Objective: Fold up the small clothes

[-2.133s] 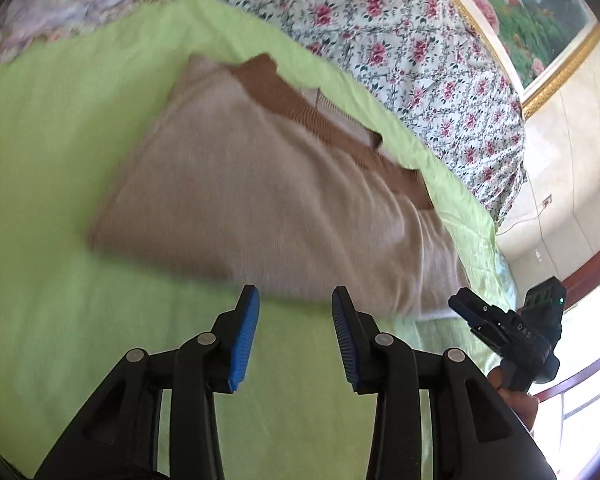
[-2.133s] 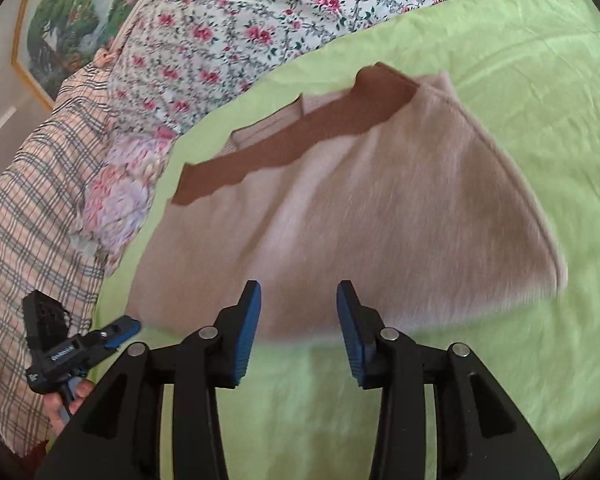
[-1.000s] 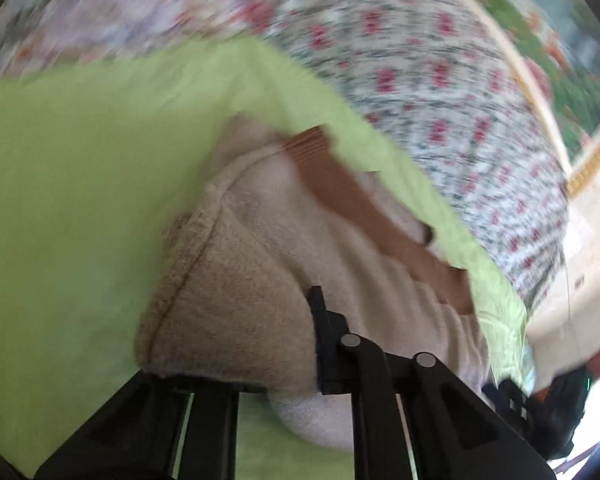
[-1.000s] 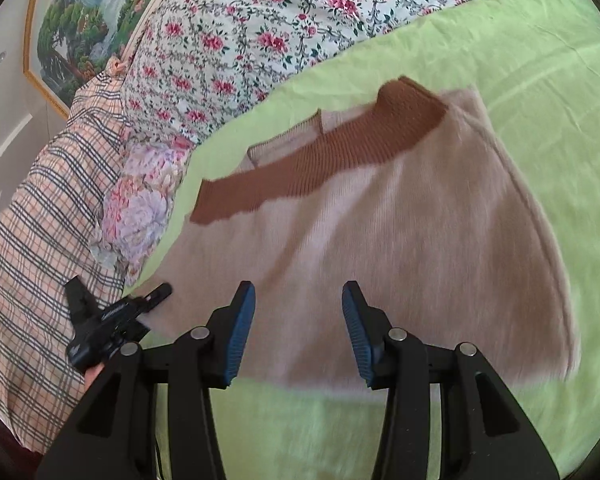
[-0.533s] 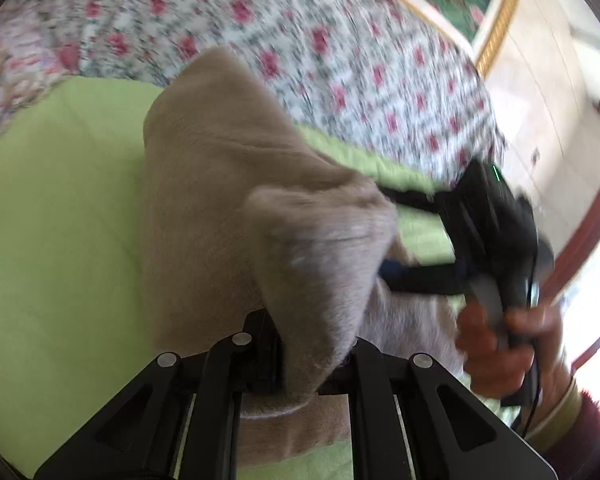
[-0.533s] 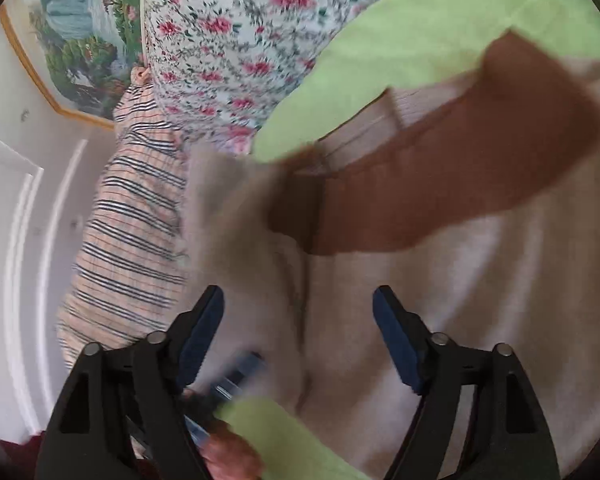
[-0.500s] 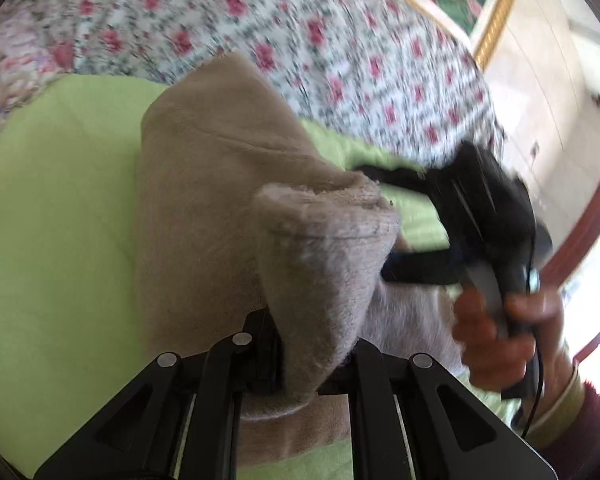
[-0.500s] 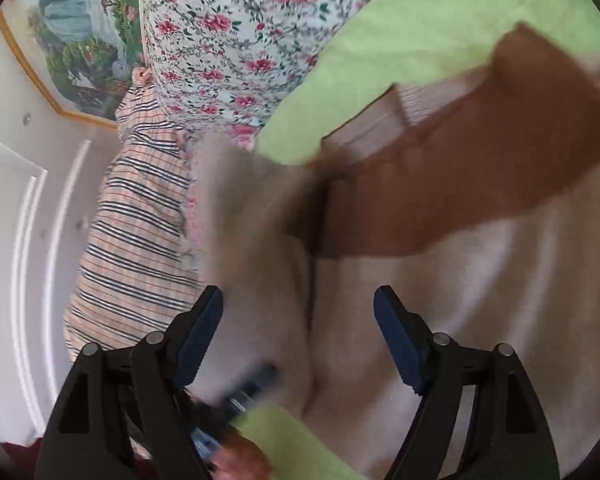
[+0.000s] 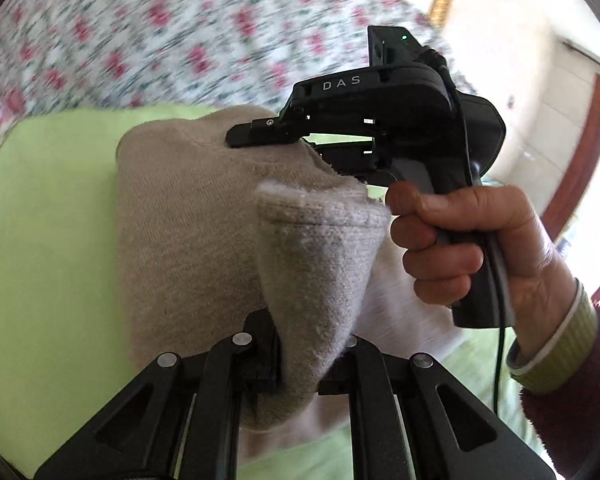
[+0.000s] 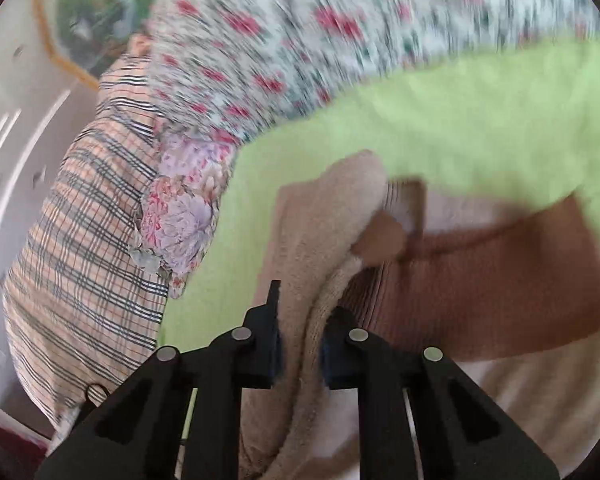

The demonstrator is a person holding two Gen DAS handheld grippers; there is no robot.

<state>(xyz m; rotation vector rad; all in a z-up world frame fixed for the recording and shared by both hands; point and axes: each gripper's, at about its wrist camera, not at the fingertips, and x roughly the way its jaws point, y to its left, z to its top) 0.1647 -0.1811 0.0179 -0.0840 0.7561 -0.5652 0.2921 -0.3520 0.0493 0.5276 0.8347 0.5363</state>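
Both tongs pinch the beige sweater: left tongs at 6 o'clock, right tongs too, over the green sheet.

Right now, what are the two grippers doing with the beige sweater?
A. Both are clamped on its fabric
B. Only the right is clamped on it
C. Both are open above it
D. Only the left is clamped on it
A. In the left wrist view the left gripper pinches a bunched fold of the beige sweater, and in the right wrist view the right gripper is closed on another fold of it.
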